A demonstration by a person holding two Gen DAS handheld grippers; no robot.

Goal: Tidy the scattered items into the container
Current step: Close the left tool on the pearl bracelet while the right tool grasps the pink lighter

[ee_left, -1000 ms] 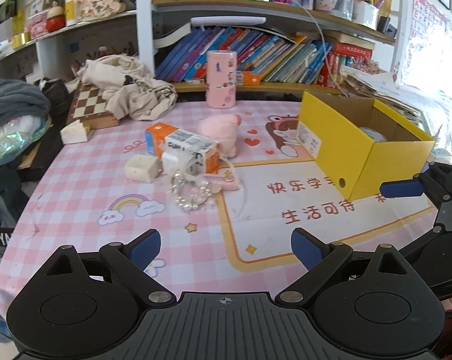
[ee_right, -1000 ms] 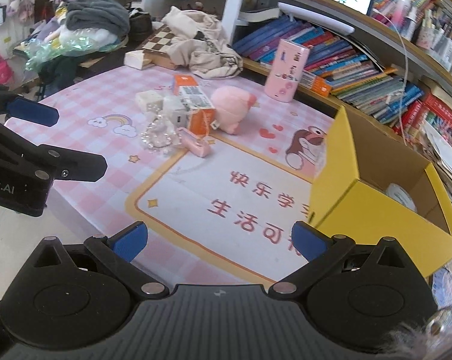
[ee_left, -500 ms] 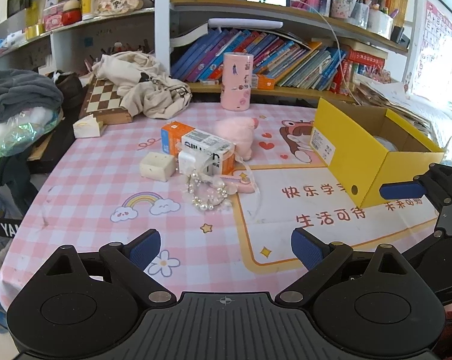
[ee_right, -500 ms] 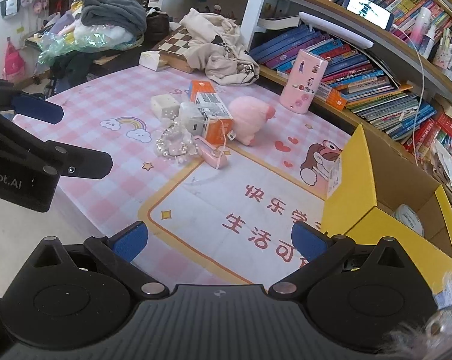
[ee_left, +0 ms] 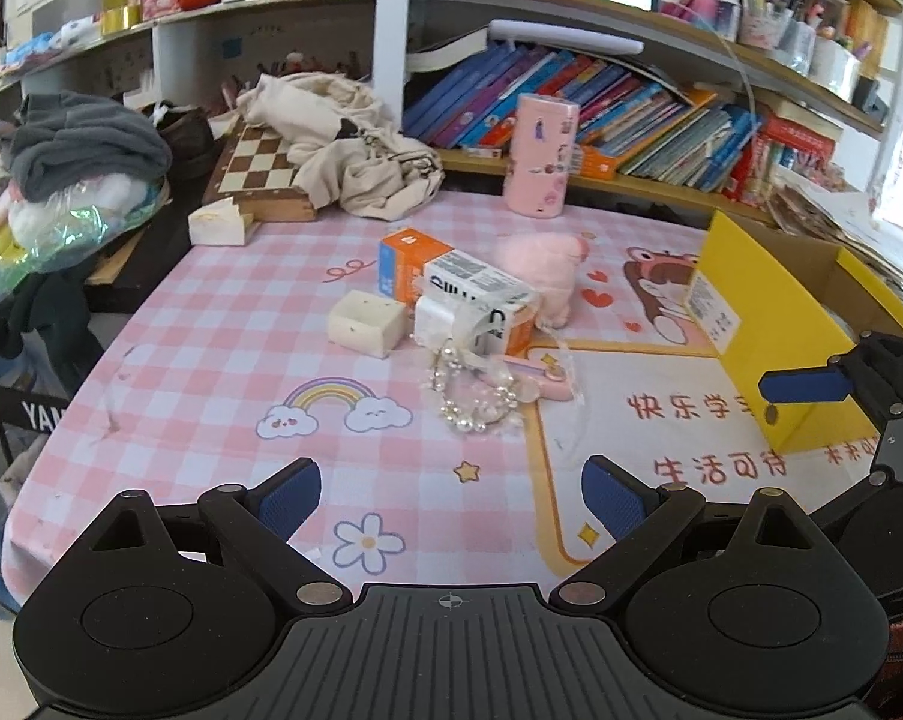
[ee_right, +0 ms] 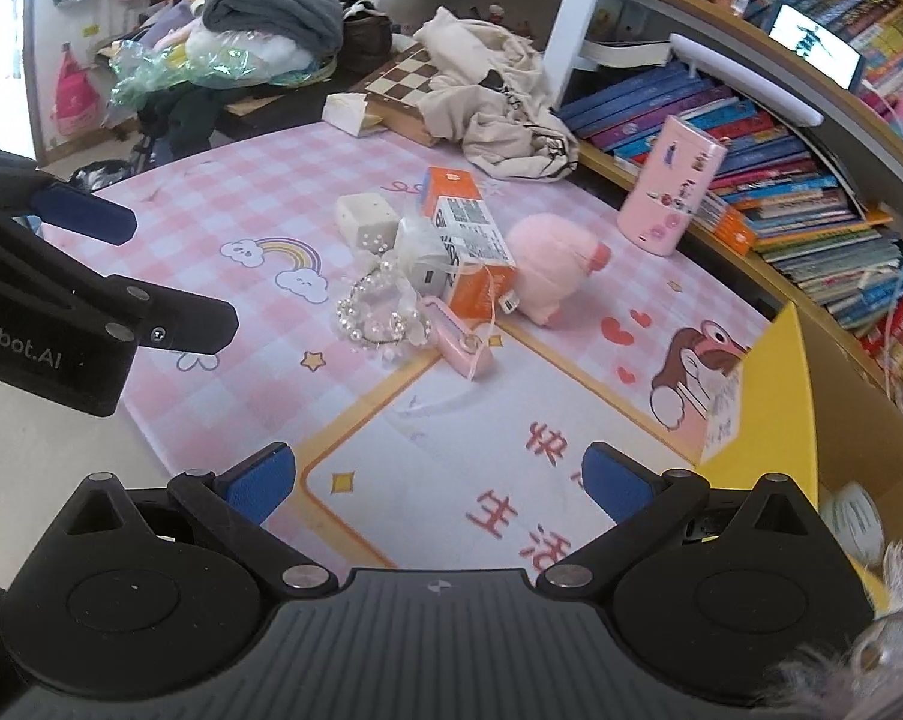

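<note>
A cluster lies mid-table: an orange-and-white carton [ee_left: 463, 294] [ee_right: 472, 246], a pink plush [ee_left: 541, 276] [ee_right: 550, 276], a cream foam cube [ee_left: 367, 324] [ee_right: 364, 219], a pearl bracelet [ee_left: 475, 402] [ee_right: 370, 318] and a small pink case [ee_left: 541, 375] [ee_right: 457, 342]. The yellow box [ee_left: 763, 324] [ee_right: 769, 414] stands open at the right with a white roll [ee_right: 853, 516] inside. My left gripper [ee_left: 451, 498] [ee_right: 151, 270] hovers open over the near table edge, short of the bracelet. My right gripper [ee_right: 438, 480] is open and empty above the printed mat, left of the box.
A tall pink tin [ee_left: 541, 156] stands at the back by the bookshelf. A chessboard [ee_left: 259, 168] and a beige cloth bag [ee_left: 349, 144] lie at the back left. Piled clothes [ee_left: 85, 144] sit off the table's left side.
Both grippers have drifted left and rolled a little, so the cluster and yellow box sit further right in each view. Both stay open and empty.
</note>
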